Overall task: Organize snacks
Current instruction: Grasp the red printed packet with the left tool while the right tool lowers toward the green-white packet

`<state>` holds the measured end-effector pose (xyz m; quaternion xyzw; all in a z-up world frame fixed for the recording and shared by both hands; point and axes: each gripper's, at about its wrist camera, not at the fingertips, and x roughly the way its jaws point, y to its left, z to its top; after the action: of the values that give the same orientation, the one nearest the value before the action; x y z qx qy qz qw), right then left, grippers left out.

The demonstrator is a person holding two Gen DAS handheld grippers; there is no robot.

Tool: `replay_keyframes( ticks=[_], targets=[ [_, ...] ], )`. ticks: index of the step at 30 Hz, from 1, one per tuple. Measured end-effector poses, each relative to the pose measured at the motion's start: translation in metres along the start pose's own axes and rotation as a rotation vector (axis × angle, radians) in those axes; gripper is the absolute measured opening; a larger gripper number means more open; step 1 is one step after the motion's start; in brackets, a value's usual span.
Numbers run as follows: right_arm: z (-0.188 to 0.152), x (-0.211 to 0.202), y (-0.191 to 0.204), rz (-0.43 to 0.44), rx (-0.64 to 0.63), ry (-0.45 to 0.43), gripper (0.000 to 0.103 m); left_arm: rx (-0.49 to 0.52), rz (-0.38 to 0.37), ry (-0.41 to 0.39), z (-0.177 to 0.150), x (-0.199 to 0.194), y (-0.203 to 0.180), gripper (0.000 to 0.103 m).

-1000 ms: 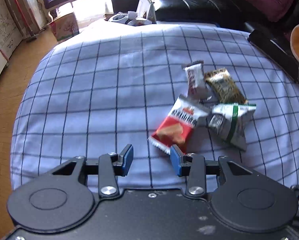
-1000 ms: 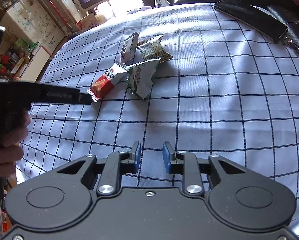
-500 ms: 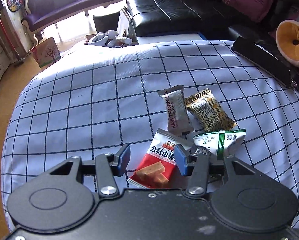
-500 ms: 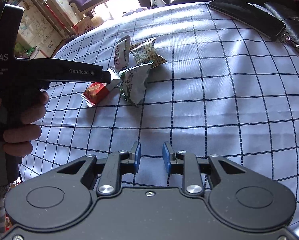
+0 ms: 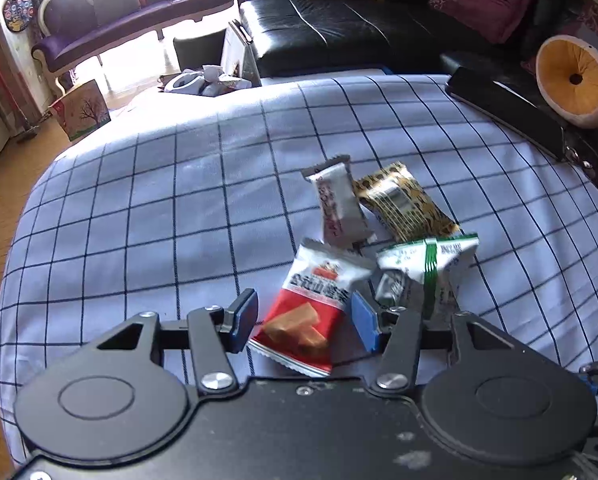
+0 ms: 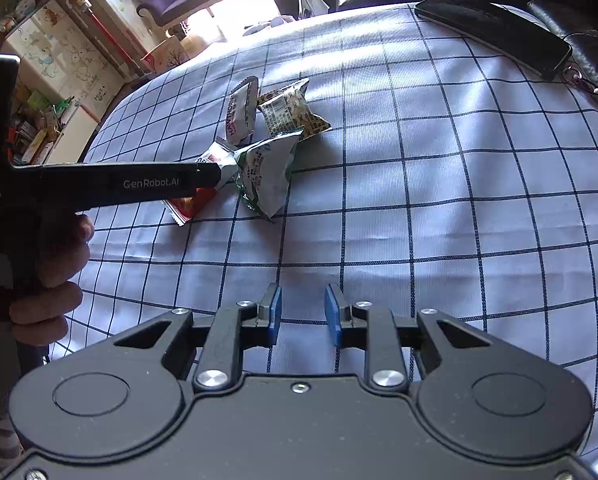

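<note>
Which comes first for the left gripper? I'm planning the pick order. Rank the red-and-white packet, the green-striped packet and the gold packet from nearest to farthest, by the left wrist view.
1. Red-and-white packet, between the left gripper's open jaws.
2. Green-striped packet, just right.
3. Gold packet, behind it.

Four snack packets [image 5: 407,208], one phone [image 5: 507,110]

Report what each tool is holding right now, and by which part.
Nothing is held. The left tool has just been opening and straddles the lower half of the red packet, pads not pressing. The right tool is open over bare cloth.
</note>
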<state>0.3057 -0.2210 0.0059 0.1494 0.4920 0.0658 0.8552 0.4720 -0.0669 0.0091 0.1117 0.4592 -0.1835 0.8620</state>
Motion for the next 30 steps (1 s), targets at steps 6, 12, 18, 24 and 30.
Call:
replay_keyframes(
  ticks=[6, 12, 18, 24, 30],
  targets=[
    [0.000, 0.001, -0.001, -0.004, 0.003, 0.004, 0.036, 0.009, 0.028, 0.013, -0.009, 0.006, -0.004, 0.055],
    [0.001, 0.001, 0.002, -0.010, -0.003, 0.002, 0.037, -0.043, 0.012, 0.038, 0.002, 0.011, 0.000, 0.055],
    [0.004, 0.002, 0.000, -0.004, 0.019, 0.007, 0.037, -0.120, 0.011, 0.055, 0.006, 0.010, 0.013, 0.040],
    [0.014, 0.003, 0.004, -0.011, 0.027, -0.031, 0.037, -0.206, 0.072, 0.088, 0.000, 0.006, 0.040, 0.039],
    [0.035, 0.008, 0.012, 0.024, 0.059, -0.112, 0.037, -0.194, 0.072, 0.078, -0.006, 0.008, 0.045, 0.040]
  ],
)
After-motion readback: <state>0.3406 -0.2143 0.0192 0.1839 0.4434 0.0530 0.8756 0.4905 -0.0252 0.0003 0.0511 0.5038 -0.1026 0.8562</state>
